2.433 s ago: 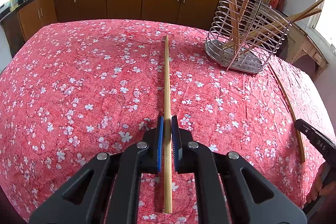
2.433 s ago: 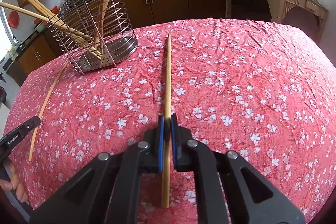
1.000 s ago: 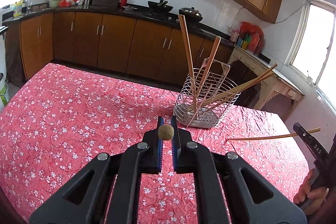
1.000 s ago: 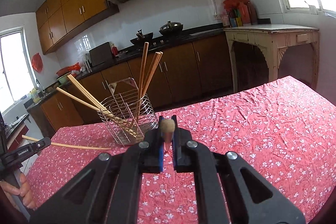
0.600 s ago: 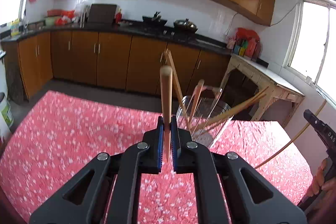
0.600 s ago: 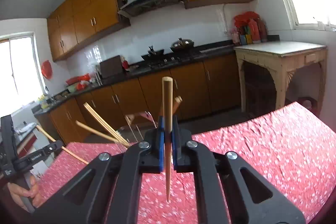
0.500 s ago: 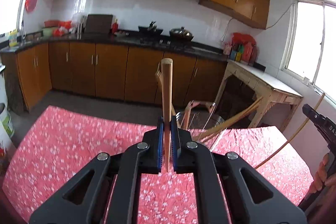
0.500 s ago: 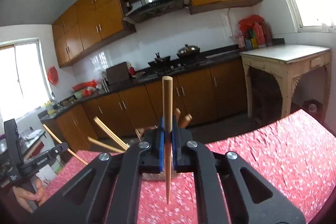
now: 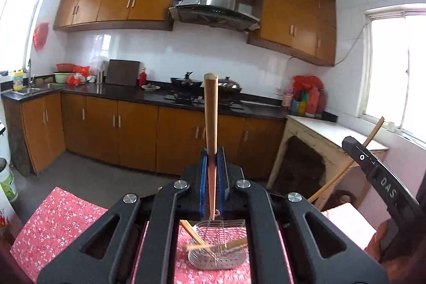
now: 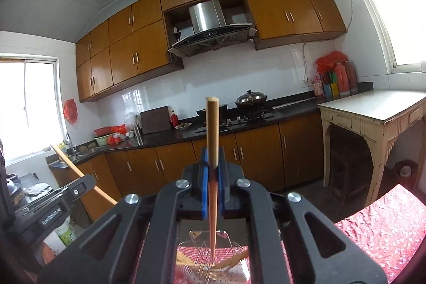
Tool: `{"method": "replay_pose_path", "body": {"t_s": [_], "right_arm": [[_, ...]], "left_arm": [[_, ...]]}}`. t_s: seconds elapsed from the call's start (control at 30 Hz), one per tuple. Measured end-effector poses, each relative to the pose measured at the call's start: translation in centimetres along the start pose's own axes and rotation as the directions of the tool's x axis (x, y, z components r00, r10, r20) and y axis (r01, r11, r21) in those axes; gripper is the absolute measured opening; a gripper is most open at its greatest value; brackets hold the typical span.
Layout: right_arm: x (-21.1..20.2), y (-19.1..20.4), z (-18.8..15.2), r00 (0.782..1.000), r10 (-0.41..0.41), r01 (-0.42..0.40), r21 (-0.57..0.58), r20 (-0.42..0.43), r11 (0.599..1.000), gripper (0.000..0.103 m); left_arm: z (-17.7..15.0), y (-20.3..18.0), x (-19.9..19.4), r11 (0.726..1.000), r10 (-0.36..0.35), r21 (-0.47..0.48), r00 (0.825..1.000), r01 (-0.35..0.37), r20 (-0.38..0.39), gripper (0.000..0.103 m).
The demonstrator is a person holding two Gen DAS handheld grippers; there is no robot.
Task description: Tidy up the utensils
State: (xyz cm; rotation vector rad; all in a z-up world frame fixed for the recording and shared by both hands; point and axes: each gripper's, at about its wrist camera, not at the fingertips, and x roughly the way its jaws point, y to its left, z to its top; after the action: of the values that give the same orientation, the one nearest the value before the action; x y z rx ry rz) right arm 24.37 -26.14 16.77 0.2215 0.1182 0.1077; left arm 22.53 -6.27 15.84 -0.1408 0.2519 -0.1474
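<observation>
The left gripper (image 9: 212, 172) is clamping an upright chopstick (image 9: 211, 124) at frame centre, above the wire holder (image 9: 218, 249) at the bottom. The right gripper (image 10: 212, 177) is likewise pinching a second chopstick (image 10: 213, 140) upright over the holder.

Bright daylight, blown-out windows (image 9: 396, 76) — fisheye-bent, dark corners

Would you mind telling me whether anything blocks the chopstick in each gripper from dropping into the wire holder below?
Mostly clear. The left gripper holds its chopstick upright above the wire holder, the right gripper likewise with its chopstick. Only the leaning chopsticks already inside cross the opening.
</observation>
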Motion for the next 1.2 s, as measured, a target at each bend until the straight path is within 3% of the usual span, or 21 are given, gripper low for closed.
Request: {"method": "replay_pose_path", "body": {"t_s": [0.23, 0.43, 0.6, 0.63, 0.7, 0.97, 1.2], "right_arm": [[5.6, -0.7, -3.8, 0.996, -0.003, 0.005, 0.022, -0.087, 1.0, 0.007], [8.2, -1.4, -6.4, 0.985, 0.012, -0.001, 0.064, -0.173, 0.998, 0.007], [9.4, -1.4, -7.7, 0.971, -0.023, 0.035, 0.046, -0.236, 0.998, 0.012], [9.1, -1.4, -7.6, 0.973, -0.036, 0.045, 0.036, -0.23, 0.998, 0.015], [8.1, -1.4, -7.2, 0.977, -0.056, 0.062, 0.023, -0.205, 0.998, 0.033], [1.8, -1.5, -4.5, 0.991, -0.089, 0.089, -0.009, -0.096, 0.996, 0.046], [-5.2, -1.2, -5.8, 0.994, -0.084, 0.081, -0.044, -0.072, 0.996, 0.081]], "left_arm": [[-2.9, 1.3, 4.4, 0.999, 0.008, -0.034, 0.994, -0.012, -0.108, 0.007], [-4.4, 2.2, 5.5, 0.999, -0.012, -0.048, 0.986, 0.004, -0.168, 0.007], [-5.0, 2.3, 6.2, 0.999, -0.011, -0.036, 0.977, 0.003, -0.212, 0.007], [-4.8, 2.4, 6.2, 0.999, -0.011, -0.038, 0.977, 0.003, -0.214, 0.007], [-4.5, 2.5, 6.0, 0.999, -0.012, -0.038, 0.978, 0.004, -0.21, 0.007], [-2.8, 3.3, 1.6, 0.999, -0.006, -0.042, 0.991, 0.001, -0.135, 0.032], [-4.6, 5.5, -4.3, 0.998, -0.004, -0.056, 0.995, -0.002, -0.103, 0.057]]}}
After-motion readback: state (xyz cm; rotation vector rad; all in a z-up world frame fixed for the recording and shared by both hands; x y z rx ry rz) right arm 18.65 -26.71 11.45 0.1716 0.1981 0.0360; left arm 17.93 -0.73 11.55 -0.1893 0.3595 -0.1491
